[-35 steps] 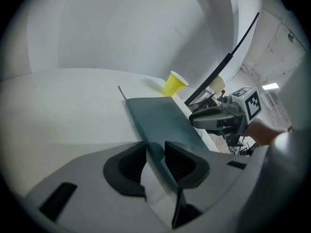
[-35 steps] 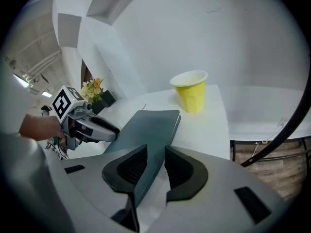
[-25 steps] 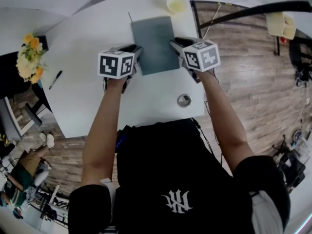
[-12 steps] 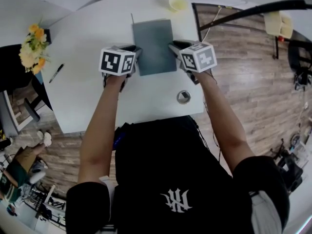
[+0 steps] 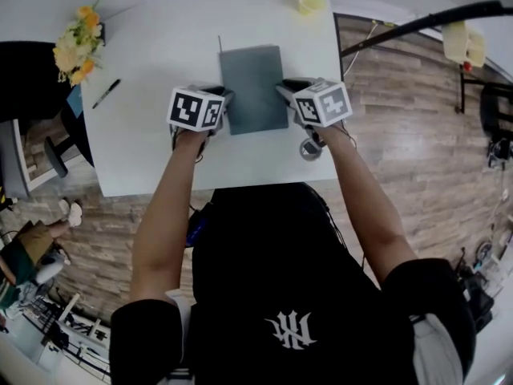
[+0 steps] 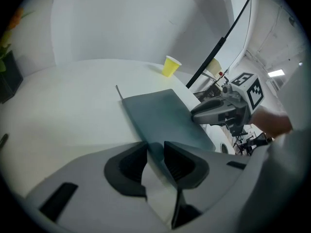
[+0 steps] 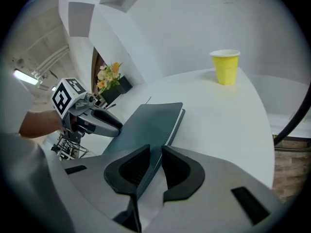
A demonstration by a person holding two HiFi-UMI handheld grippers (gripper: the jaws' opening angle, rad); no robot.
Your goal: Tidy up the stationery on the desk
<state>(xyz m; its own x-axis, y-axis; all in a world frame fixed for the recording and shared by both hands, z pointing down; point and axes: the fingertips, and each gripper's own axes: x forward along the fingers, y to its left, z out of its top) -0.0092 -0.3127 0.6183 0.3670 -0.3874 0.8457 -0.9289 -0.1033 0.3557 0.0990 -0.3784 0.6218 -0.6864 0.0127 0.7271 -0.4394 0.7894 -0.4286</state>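
White desk [image 5: 160,70] with a grey notebook [image 5: 253,87] at its middle. The left gripper [image 5: 225,95], its jaws just narrowed, and the right gripper [image 5: 282,89] each pinch one near corner of the notebook, probably to shift it level and square. The cup [image 5: 311,0] stands at the desk's far right corner and the pen [image 5: 106,94] lies by its left edge.

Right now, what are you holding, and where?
The grey notebook: the left hand-held gripper, jaws just closed, pinches its near left edge; the right hand-held gripper its near right edge.

Black short-sleeved T-shirt [image 5: 264,263] with white emblem [image 5: 291,330]; ahead of that shirt, grey plastic left gripper [image 5: 224,97] and right gripper [image 5: 284,91], black-padded, each topped by black-and-white marker cube [image 5: 195,108].
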